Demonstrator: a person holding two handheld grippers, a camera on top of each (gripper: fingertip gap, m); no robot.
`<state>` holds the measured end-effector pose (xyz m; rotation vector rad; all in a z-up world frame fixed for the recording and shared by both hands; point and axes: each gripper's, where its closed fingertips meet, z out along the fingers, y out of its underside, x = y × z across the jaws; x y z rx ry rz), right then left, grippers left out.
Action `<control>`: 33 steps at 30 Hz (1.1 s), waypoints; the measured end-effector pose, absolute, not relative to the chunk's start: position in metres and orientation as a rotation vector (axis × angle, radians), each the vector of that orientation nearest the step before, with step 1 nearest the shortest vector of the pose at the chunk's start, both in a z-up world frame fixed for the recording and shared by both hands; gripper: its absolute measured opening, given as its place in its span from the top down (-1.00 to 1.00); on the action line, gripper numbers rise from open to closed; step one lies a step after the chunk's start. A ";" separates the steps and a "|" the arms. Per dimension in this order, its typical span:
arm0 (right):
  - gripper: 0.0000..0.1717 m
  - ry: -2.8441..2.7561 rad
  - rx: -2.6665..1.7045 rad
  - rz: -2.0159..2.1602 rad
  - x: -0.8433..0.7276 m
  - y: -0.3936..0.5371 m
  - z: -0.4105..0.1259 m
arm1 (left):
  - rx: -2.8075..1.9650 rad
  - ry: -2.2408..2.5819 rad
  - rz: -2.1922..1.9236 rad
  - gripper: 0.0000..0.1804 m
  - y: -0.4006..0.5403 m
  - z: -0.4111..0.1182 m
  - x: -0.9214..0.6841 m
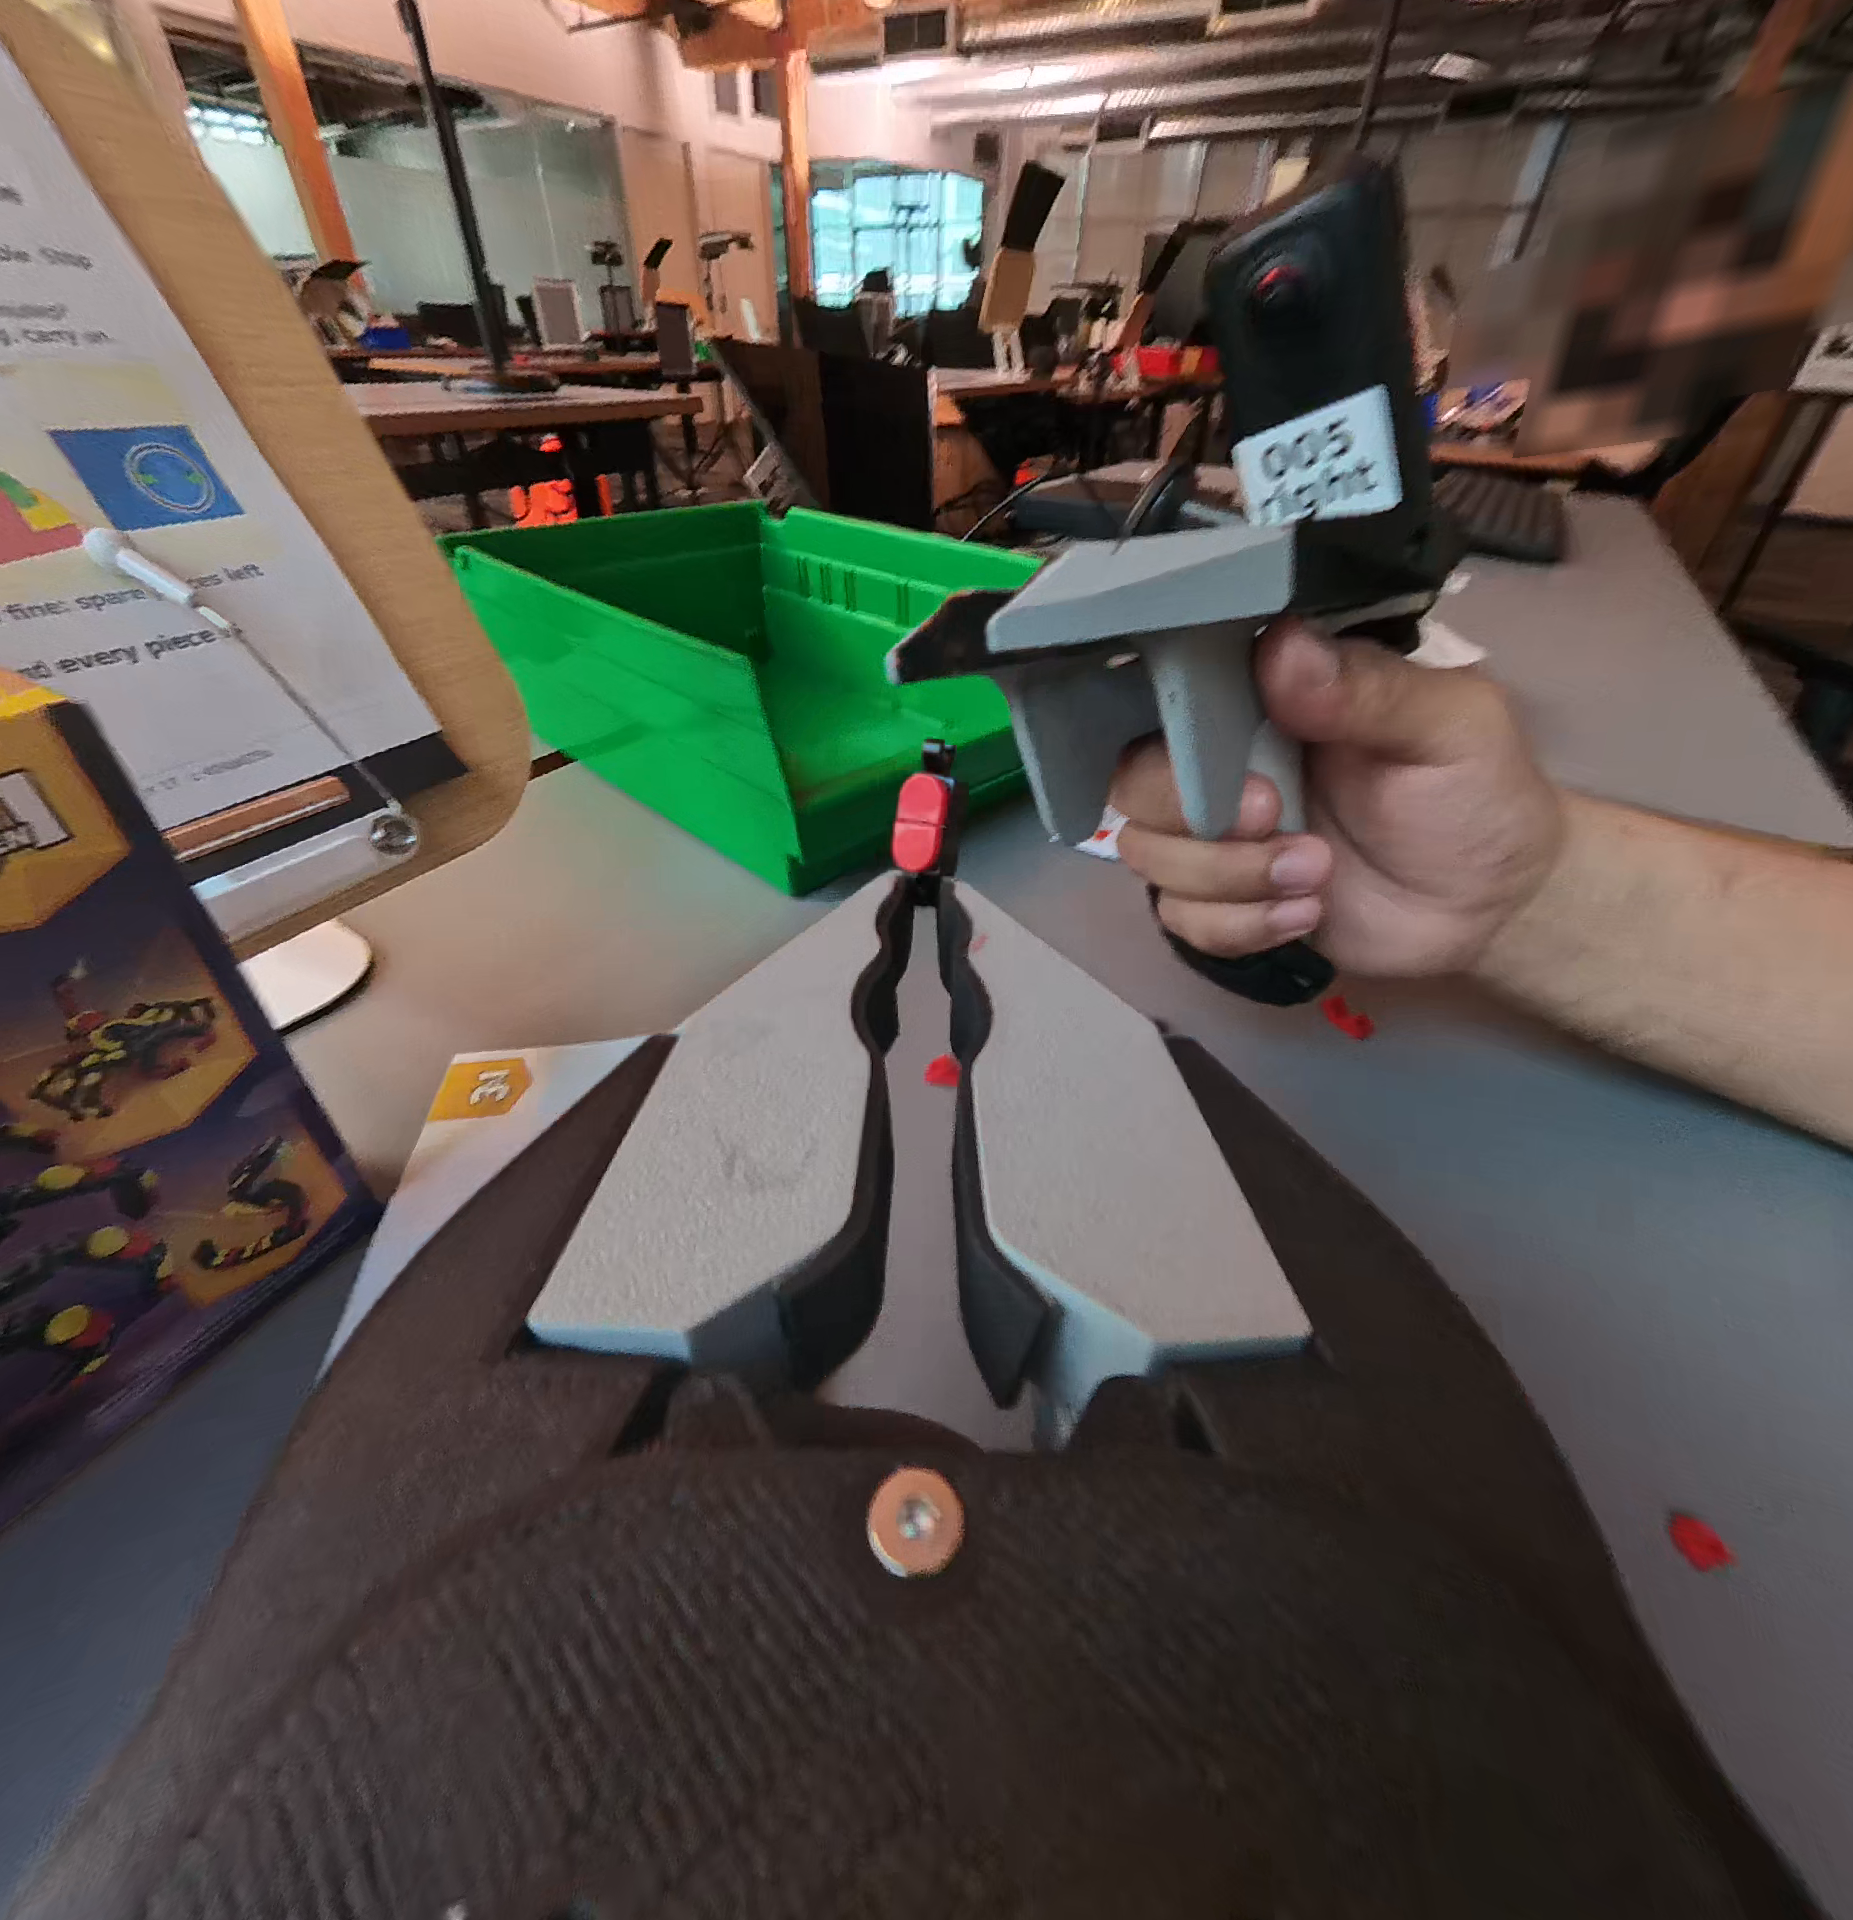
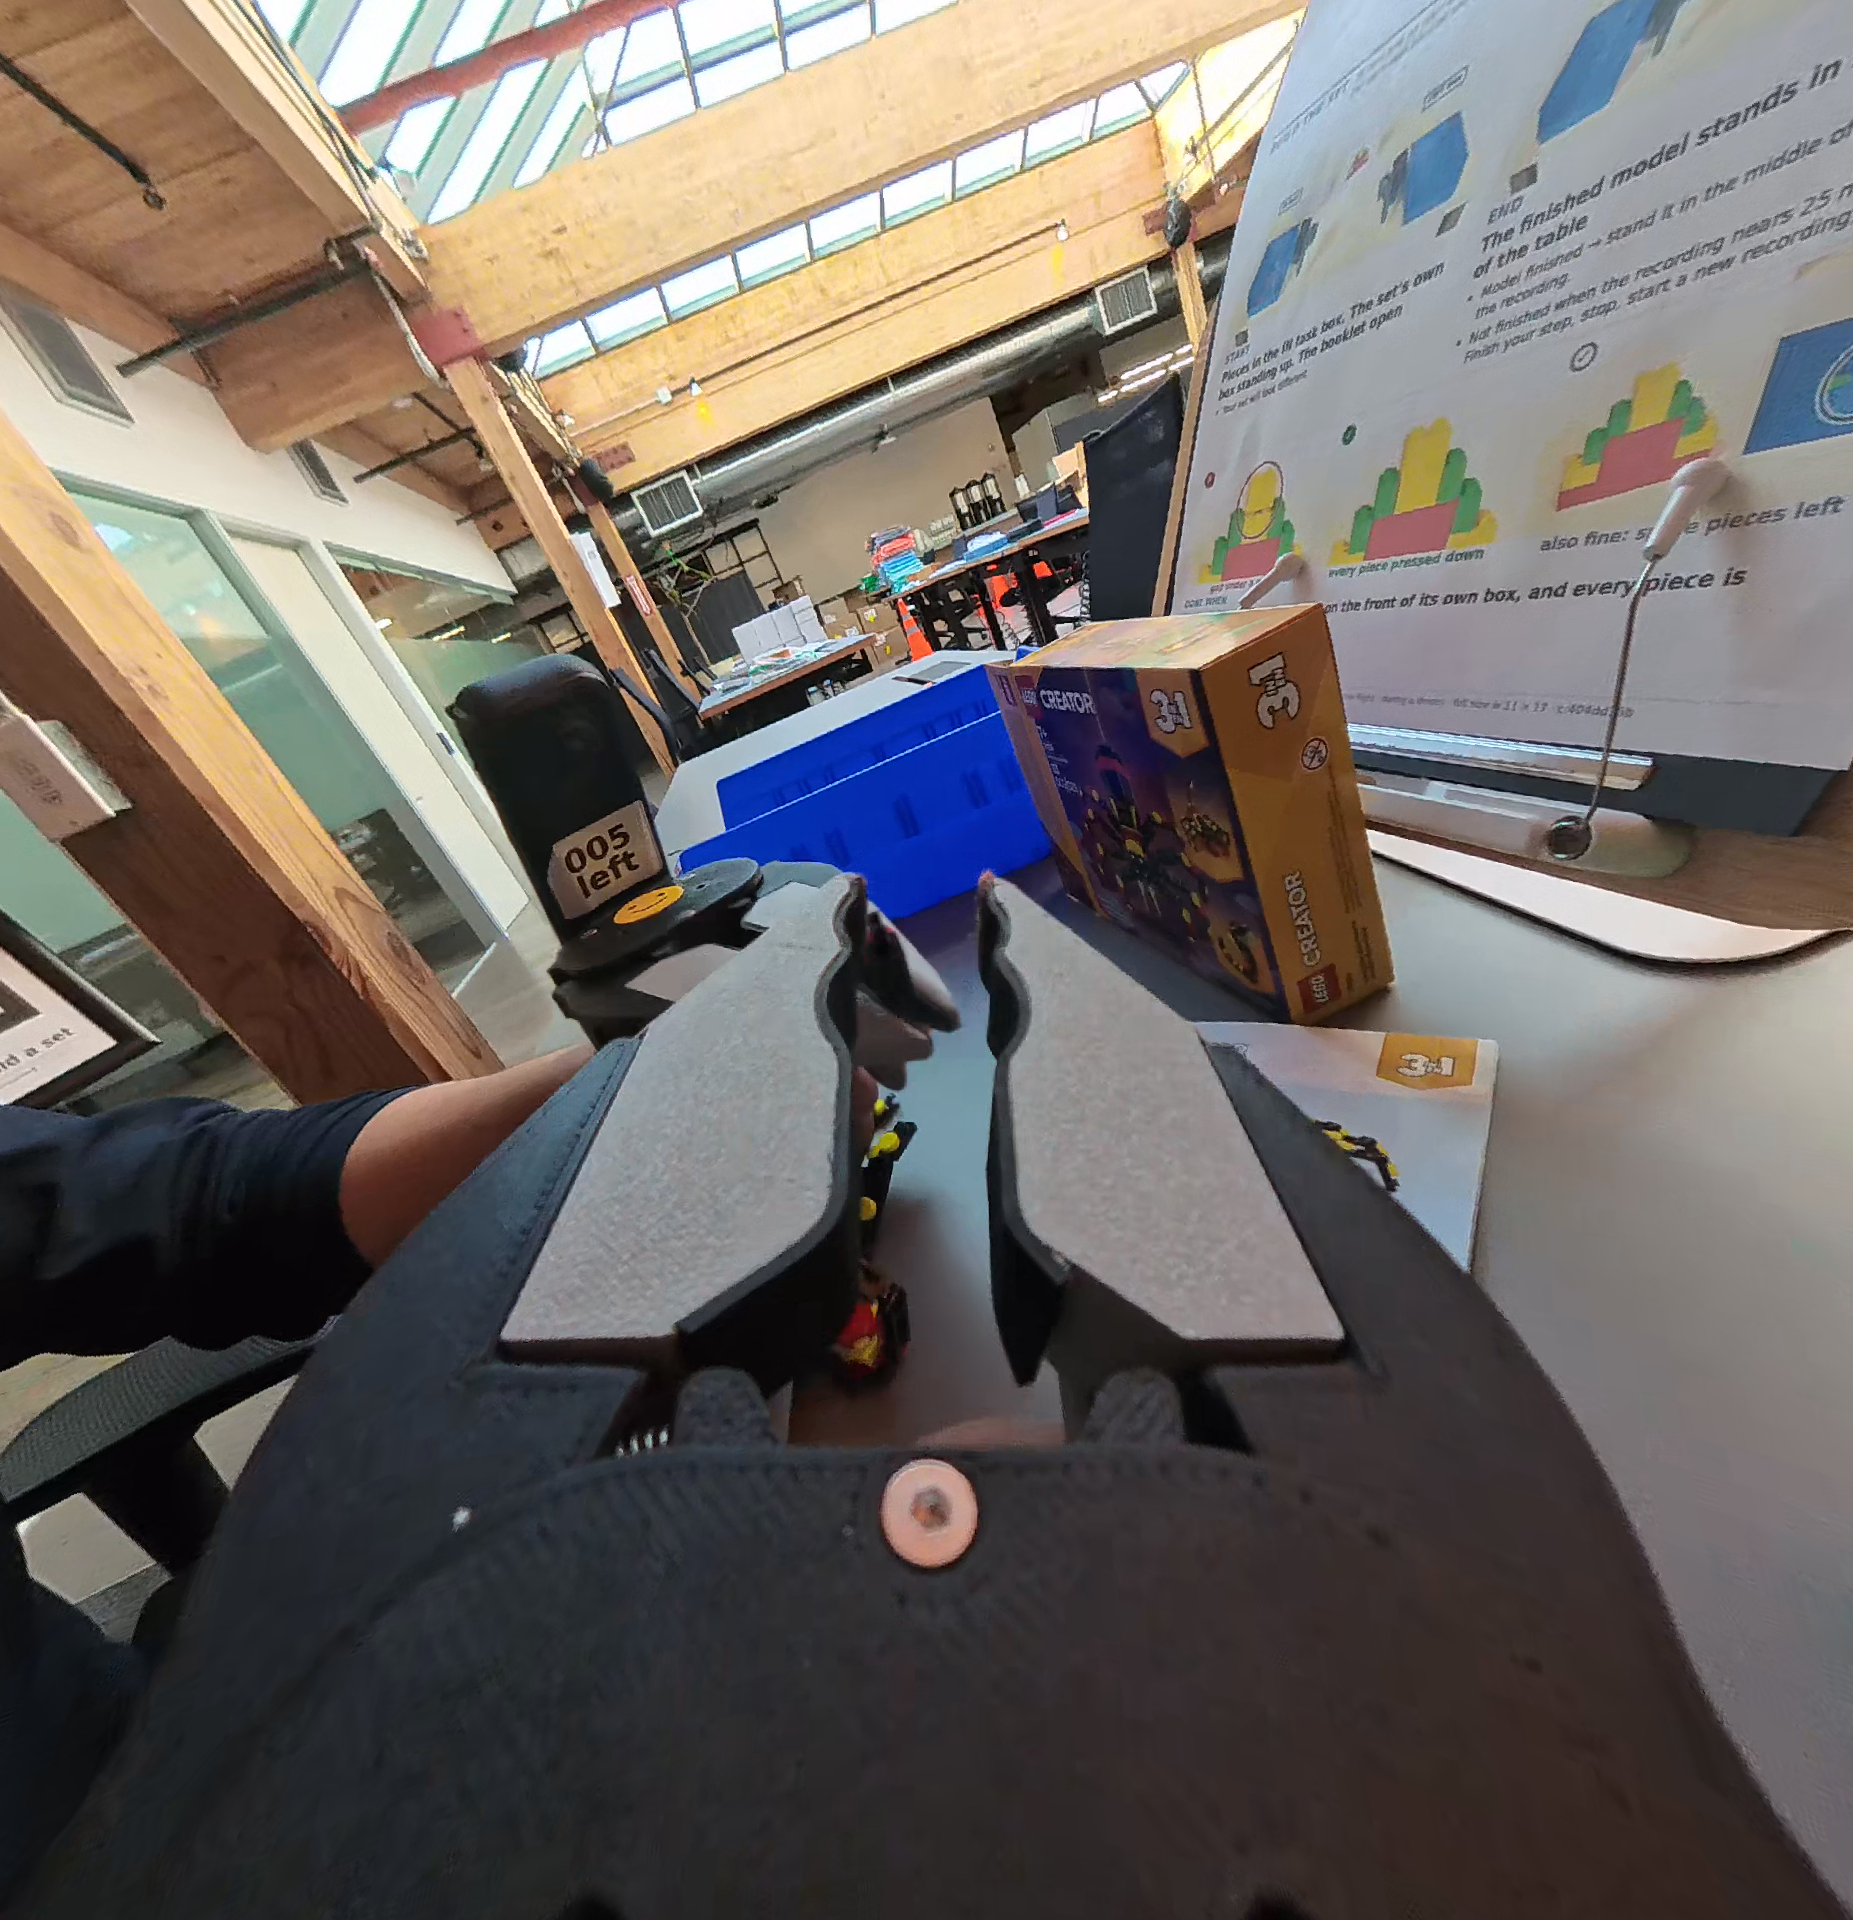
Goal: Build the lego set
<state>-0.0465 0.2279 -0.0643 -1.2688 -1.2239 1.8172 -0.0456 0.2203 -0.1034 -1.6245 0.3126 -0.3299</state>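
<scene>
Pinching a small red-and-black brick piece (image 1: 927,826) by its lower end, the left gripper (image 1: 924,888) holds it upright above the table (image 1: 1421,1247); the right gripper (image 2: 920,894), seemingly empty, 2 fingers parted, hovers just right of it.

Bright, even daylight. Source is the roof skylights (image 2: 693,94) in the right wrist view; glazing is blown out. Shadows on the grey table (image 1: 1524,1195) are soft and faint. Strong fisheye bending at the edges. The hand (image 1: 1400,810) and the far background are motion-blurred; a mosaic patch sits upper right.
</scene>
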 end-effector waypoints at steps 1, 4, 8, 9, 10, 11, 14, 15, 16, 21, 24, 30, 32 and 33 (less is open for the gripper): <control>0.79 -1.235 -1.267 1.818 -0.047 0.226 -0.065 | -1.594 0.318 -0.375 0.98 0.218 -0.098 -0.041; 0.76 -1.299 -1.240 1.843 -0.049 0.213 -0.067 | -1.546 0.300 -0.461 0.98 0.214 -0.088 -0.035; 0.77 -1.318 -1.255 1.806 -0.051 0.212 -0.071 | -1.569 0.283 -0.456 0.98 0.215 -0.092 -0.039; 0.79 -1.322 -1.255 1.802 -0.051 0.212 -0.071 | -1.573 0.282 -0.457 0.98 0.216 -0.093 -0.038; 0.79 -1.319 -1.256 1.806 -0.051 0.213 -0.071 | -1.574 0.283 -0.455 0.98 0.216 -0.094 -0.038; 0.79 -1.314 -1.256 1.820 -0.051 0.213 -0.071 | -1.573 0.288 -0.452 0.98 0.216 -0.093 -0.037; 0.75 -1.300 -1.251 1.855 -0.050 0.213 -0.068 | -1.562 0.291 -0.445 0.99 0.215 -0.090 -0.036; 0.74 -1.295 -1.242 1.858 -0.049 0.213 -0.066 | -1.555 0.288 -0.446 0.99 0.214 -0.088 -0.036; 0.73 -1.288 -1.234 1.853 -0.049 0.214 -0.065 | -1.547 0.284 -0.444 0.99 0.214 -0.086 -0.035; 0.74 -1.288 -1.196 1.833 -0.046 0.213 -0.058 | -1.531 0.261 -0.451 0.98 0.212 -0.081 -0.032; 0.73 -1.258 -1.188 1.838 -0.044 0.217 -0.055 | -1.529 0.241 -0.448 0.98 0.213 -0.080 -0.035; 0.73 -1.226 -1.197 1.838 -0.043 0.223 -0.054 | -1.517 0.180 -0.516 0.99 0.214 -0.078 -0.042; 0.74 -1.240 -1.202 1.832 -0.044 0.222 -0.057 | -1.512 0.159 -0.566 0.99 0.214 -0.077 -0.043; 0.74 -1.251 -1.203 1.832 -0.045 0.221 -0.058 | -1.510 0.152 -0.597 0.99 0.213 -0.076 -0.042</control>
